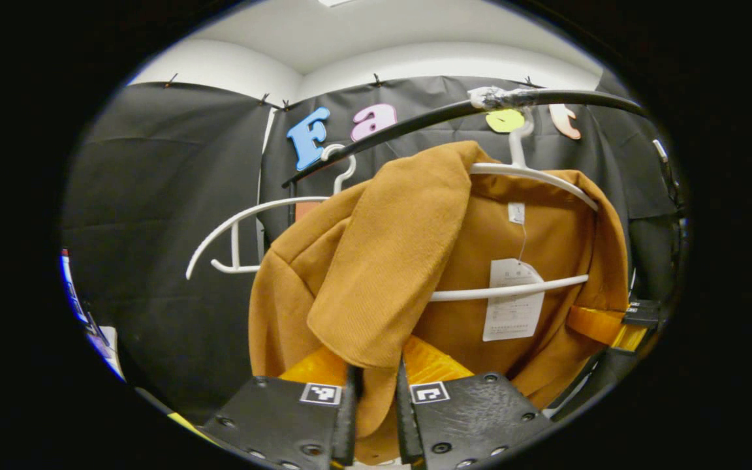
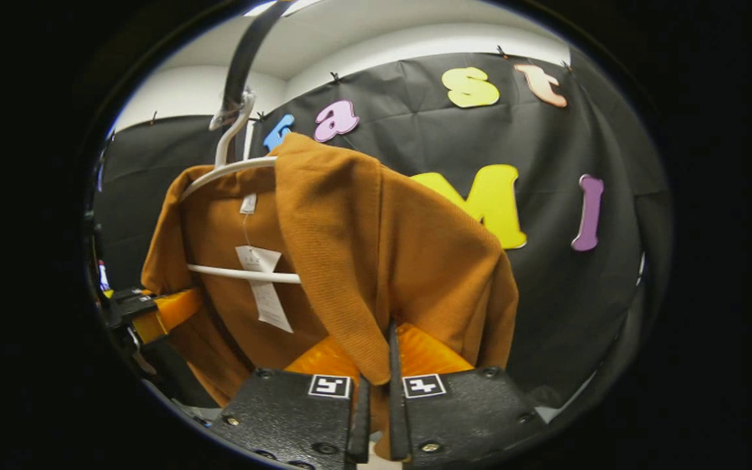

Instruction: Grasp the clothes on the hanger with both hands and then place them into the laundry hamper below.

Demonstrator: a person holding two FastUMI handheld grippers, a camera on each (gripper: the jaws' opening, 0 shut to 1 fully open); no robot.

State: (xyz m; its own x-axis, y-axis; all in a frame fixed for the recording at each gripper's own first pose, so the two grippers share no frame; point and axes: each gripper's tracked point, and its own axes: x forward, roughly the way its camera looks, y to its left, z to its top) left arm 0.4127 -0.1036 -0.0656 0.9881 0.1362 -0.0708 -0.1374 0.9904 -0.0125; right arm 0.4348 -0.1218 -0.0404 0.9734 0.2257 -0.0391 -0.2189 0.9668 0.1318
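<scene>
A brown corduroy jacket (image 1: 402, 261) hangs on a white hanger (image 1: 532, 173) from a black rail (image 1: 546, 98). A white paper tag (image 1: 513, 300) dangles inside it. My left gripper (image 1: 376, 372) is shut on the jacket's front flap, with cloth pinched between its fingers. At the right edge of the left gripper view the right gripper (image 1: 611, 326) holds the jacket's other side. In the right gripper view the same jacket (image 2: 363, 248) hangs on the hanger (image 2: 226, 170), and my right gripper (image 2: 379, 365) is shut on its front edge. The left gripper (image 2: 154, 310) grips the jacket at the far left.
A second white hanger (image 1: 245, 222) hangs bare on the rail to the left in the left gripper view. The black cloth wall (image 2: 578, 274) stands close behind the jacket. White ceiling (image 1: 376, 39) shows above.
</scene>
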